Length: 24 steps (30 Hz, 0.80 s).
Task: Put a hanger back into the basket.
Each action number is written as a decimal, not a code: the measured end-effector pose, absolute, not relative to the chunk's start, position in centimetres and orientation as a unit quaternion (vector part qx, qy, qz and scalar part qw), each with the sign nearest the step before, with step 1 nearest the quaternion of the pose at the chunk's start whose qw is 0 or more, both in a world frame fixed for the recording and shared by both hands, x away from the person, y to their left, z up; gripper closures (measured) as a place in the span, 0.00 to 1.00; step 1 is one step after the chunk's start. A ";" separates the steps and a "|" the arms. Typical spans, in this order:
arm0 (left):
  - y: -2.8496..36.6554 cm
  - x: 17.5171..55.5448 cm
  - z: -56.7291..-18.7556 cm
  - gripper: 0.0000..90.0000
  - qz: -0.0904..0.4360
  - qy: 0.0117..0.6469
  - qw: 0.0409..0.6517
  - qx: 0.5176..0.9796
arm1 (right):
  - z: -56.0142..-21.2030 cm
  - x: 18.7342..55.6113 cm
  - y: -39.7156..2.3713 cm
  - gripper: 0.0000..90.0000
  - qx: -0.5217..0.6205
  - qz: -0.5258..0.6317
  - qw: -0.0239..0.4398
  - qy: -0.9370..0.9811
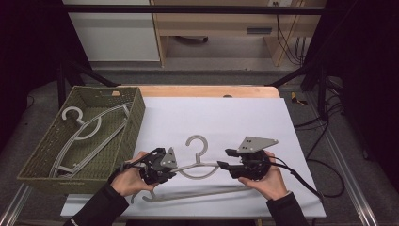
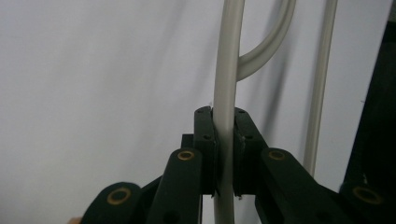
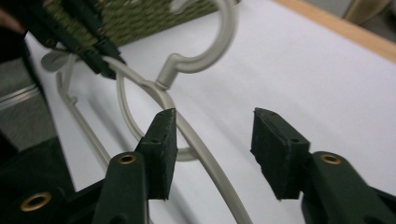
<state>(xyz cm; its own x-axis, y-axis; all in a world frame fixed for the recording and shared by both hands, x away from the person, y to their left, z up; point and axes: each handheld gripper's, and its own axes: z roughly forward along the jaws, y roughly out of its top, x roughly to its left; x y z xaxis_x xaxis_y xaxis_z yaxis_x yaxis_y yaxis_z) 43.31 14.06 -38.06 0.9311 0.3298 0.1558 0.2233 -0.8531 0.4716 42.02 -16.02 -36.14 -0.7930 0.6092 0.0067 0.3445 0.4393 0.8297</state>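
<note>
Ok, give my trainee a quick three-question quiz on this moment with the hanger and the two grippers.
1. True or false: the left gripper is shut on the shoulder bar of the grey hanger.
2. How do the right gripper's jaws stand? A) clamped on the hook B) apart, the hanger's bar passing between them, unclamped C) shut on nothing
3. What lies in the woven basket at the table's left?

Key
1. True: both pads press the bar.
2. B: the bar runs close by one pad, the other stands clear.
3. More hangers of the same grey kind.
</note>
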 end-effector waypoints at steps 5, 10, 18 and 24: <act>14.8 43.7 -37.1 0.92 0.129 0.184 0.259 0.939 | -35.8 42.2 -18.1 0.37 0.320 0.475 0.183 0.799; 15.0 43.9 -36.0 0.92 0.147 0.207 0.272 0.928 | -35.7 42.0 -19.5 0.30 0.341 0.488 0.198 0.778; 15.2 44.6 -33.6 0.92 0.183 0.248 0.288 0.907 | -36.4 41.7 -21.5 0.14 0.382 0.483 0.231 0.753; 16.1 45.2 -31.5 0.92 0.195 0.263 0.294 0.898 | -37.2 41.6 -22.2 0.09 0.396 0.478 0.239 0.747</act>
